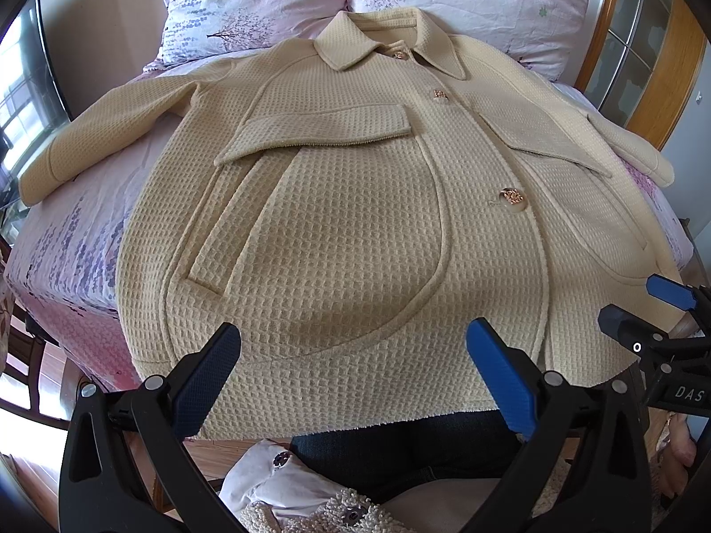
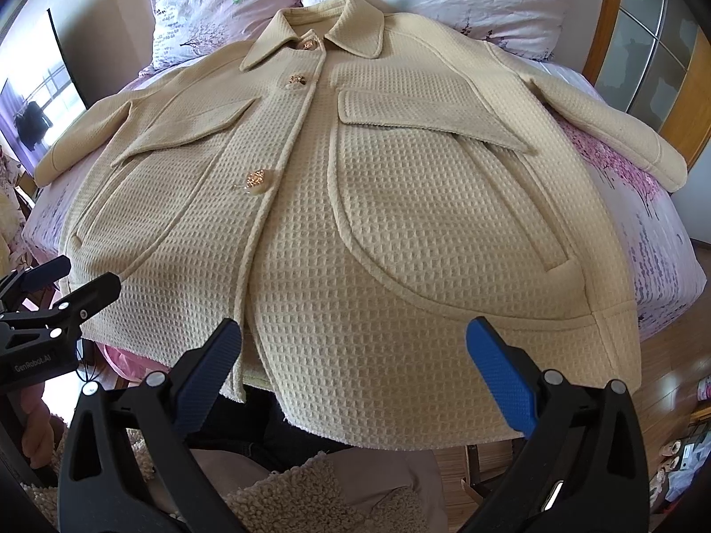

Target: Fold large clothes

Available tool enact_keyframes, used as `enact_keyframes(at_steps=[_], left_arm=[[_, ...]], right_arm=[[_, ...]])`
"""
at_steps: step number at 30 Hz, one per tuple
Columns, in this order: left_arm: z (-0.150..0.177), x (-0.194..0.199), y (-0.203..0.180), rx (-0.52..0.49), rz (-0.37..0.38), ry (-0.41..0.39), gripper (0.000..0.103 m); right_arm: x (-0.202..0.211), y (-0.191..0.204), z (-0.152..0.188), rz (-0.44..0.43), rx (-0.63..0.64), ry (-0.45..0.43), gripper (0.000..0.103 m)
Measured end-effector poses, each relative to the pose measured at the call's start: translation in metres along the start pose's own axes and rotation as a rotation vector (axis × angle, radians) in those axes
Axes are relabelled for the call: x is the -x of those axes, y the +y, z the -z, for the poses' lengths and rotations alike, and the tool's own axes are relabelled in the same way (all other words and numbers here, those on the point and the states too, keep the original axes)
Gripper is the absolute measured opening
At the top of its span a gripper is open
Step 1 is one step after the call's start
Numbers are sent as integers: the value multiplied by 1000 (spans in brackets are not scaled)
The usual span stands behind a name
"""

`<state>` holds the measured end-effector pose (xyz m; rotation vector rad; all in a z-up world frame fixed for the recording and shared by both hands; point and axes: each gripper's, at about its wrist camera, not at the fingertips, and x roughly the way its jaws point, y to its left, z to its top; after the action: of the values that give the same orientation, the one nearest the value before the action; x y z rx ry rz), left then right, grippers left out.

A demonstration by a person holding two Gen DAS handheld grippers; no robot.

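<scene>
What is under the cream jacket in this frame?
The cream jacket lies flat on a bed's pink floral sheet, its collar reaching the two floral pillows. The sheet directly beneath it is covered, so anything there cannot be seen.

Black clamp frames (image 1: 133,444), silver screws (image 1: 153,383), blue textured pads (image 1: 502,377); person wears dark jeans (image 1: 400,448).

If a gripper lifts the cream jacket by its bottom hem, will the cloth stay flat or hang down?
The jacket would probably hang, not stay flat: its sleeves already drape over the bed. The thick waffle weave and piped seams suggest some body, so folds may be bulky, and it may feel heavy. The texture likely gives the open left gripper a secure hold.
</scene>
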<state>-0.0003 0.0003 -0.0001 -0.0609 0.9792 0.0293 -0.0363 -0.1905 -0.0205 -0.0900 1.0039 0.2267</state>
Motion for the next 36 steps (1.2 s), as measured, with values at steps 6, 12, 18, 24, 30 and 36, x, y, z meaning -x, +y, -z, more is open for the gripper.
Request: enact_keyframes(at_steps=[6, 12, 18, 24, 30, 36], left_arm=[[0, 1, -3, -2, 0, -1, 102], [0, 0, -2, -1, 1, 0, 102], [-1, -2, -2, -4, -1, 1, 102], [-1, -2, -2, -4, -1, 0, 102], [-1, -2, -2, -4, -1, 1, 102], [-1, -2, -2, -4, -1, 1, 102]], right_arm=[[0, 1, 0, 0, -1, -1, 101], [0, 0, 0, 0, -1, 0, 101], [0, 0, 0, -5, -5, -1, 101], [0, 0, 0, -9, -9, -2, 101], [0, -1, 0, -15, -16, -2, 101], [0, -2, 0, -22, -22, -4, 101]])
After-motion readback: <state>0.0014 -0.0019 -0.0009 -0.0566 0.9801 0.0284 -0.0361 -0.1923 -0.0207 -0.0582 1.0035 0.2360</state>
